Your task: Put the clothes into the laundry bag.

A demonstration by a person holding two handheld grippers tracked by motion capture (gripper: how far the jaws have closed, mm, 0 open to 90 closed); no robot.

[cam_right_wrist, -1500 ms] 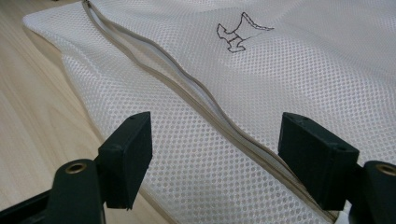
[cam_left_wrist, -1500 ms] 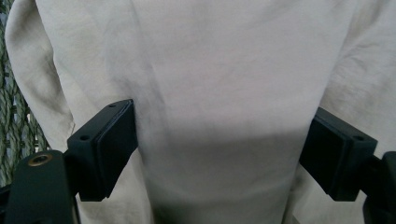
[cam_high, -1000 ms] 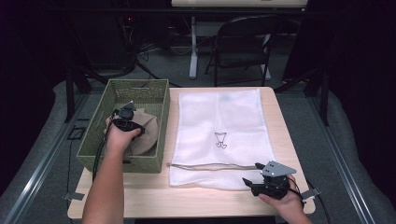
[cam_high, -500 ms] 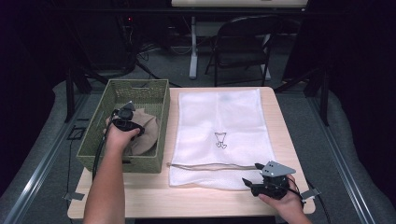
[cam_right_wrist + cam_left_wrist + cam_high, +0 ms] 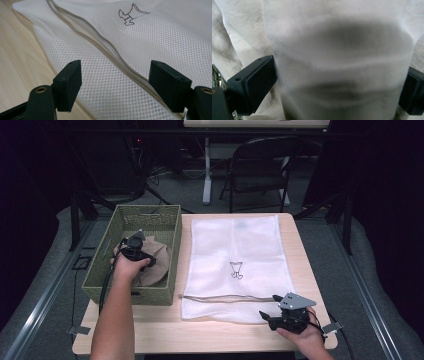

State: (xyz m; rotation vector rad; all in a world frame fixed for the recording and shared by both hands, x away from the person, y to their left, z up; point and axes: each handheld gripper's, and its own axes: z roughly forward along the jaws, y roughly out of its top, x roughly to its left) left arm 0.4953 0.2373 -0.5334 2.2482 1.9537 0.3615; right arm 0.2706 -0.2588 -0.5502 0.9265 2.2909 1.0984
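Step in hand looks like grabbing the beige cloth (image 5: 154,262) in the green basket (image 5: 150,215): left gripper (image 5: 134,251) jaws just spread wide around a fold, unpinched, while right gripper (image 5: 272,317) waits open by the mesh bag (image 5: 240,245), so next is squeezing and lifting.

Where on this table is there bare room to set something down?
Bare light wooden table runs along the near edge, between the green woven basket and the right hand-held gripper. Elsewhere the white mesh laundry bag covers it; the basket holds beige cloth.

Black grippers, blocky jaws w/ screw holes; right gripper (image 5: 274,315) has grey 3-cornered plate.
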